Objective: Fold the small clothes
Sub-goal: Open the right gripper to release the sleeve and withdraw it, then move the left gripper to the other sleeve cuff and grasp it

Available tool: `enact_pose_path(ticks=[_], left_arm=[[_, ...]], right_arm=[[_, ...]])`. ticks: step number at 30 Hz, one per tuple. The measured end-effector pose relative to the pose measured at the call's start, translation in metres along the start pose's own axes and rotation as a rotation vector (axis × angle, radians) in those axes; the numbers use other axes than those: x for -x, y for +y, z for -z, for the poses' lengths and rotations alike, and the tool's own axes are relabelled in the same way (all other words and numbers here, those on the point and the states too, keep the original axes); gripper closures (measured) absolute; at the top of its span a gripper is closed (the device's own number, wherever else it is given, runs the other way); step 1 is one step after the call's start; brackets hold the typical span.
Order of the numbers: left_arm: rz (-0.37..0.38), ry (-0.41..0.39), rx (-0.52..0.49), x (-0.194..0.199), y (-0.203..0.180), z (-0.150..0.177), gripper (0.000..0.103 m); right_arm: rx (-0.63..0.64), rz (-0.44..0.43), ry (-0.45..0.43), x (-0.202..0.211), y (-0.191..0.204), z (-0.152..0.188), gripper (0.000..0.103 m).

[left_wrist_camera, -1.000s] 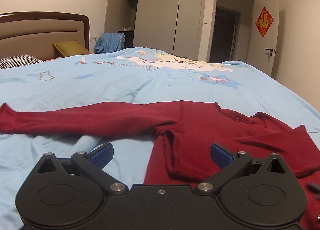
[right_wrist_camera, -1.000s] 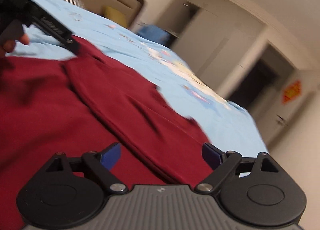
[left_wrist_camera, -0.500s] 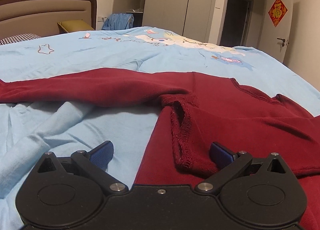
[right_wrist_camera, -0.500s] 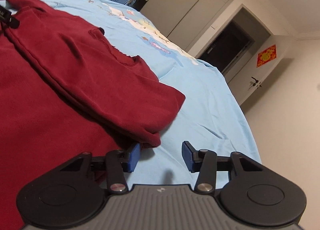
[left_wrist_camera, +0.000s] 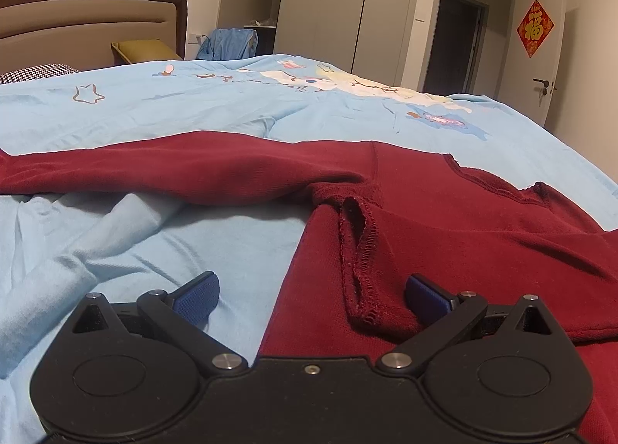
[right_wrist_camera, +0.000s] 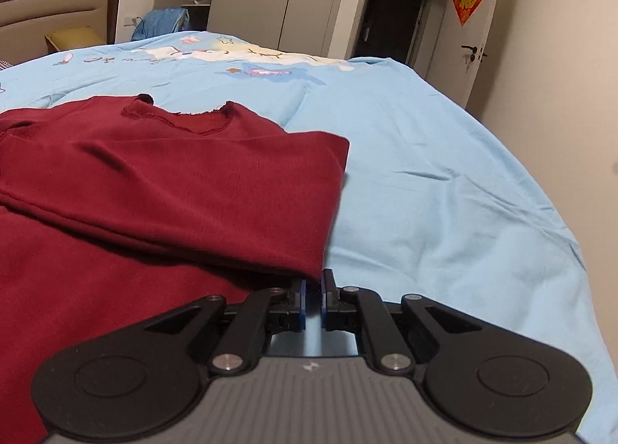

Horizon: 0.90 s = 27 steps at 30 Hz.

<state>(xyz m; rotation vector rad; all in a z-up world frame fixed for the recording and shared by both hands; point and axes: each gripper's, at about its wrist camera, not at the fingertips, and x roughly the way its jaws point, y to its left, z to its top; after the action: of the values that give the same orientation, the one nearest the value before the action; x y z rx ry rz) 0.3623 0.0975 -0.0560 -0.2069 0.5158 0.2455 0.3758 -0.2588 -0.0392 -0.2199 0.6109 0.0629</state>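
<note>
The dark red knit long-sleeved top (left_wrist_camera: 463, 227) lay on the light blue printed bed sheet (right_wrist_camera: 444, 181), one sleeve folded across the body, the other stretched toward the frame's left, unfolded. The left tongs (left_wrist_camera: 311, 295) gaped wide, holding nothing. The right tongs (right_wrist_camera: 313, 299), wider half a second earlier, had nearly closed at the folded corner; whether they pinched cloth, I couldn't tell.

Parts of the red top that cannot be seen

The red top (left_wrist_camera: 483, 220) is cut at the left and right picture edges; its hem lies hidden under the left gripper (left_wrist_camera: 309, 301) body.
</note>
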Motion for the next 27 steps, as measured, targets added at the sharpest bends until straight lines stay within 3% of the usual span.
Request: enact_pose_path(ticks=[5, 7, 8, 10, 14, 18, 23, 27], left_arm=[[-0.001, 0.0, -0.001, 0.0, 0.0, 0.0, 0.0], [0.0, 0.0, 0.0, 0.0, 0.0, 0.0, 0.0], [0.0, 0.0, 0.0, 0.0, 0.0, 0.0, 0.0], [0.0, 0.0, 0.0, 0.0, 0.0, 0.0, 0.0], [0.0, -0.001, 0.0, 0.0, 0.0, 0.0, 0.0], [0.0, -0.001, 0.0, 0.0, 0.0, 0.0, 0.0], [0.006, -0.004, 0.009, 0.001, 0.001, 0.0, 0.0], [0.015, -0.007, 0.02, 0.001, 0.003, 0.001, 0.0]], right_arm=[[-0.025, 0.005, 0.002, 0.005, -0.002, 0.0, 0.094], [-0.041, 0.018, -0.006, 0.013, -0.006, -0.001, 0.088], [-0.036, 0.03, -0.015, 0.018, -0.007, -0.002, 0.084], [-0.017, 0.061, -0.04, 0.026, -0.007, -0.004, 0.064], [-0.022, 0.084, -0.11, 0.03, -0.008, -0.02, 0.044], [-0.037, 0.046, -0.166, 0.005, -0.006, -0.053, 0.026], [0.017, 0.141, -0.128, -0.057, 0.002, -0.082, 0.026], [-0.004, 0.25, -0.081, -0.093, -0.004, -0.082, 0.022]])
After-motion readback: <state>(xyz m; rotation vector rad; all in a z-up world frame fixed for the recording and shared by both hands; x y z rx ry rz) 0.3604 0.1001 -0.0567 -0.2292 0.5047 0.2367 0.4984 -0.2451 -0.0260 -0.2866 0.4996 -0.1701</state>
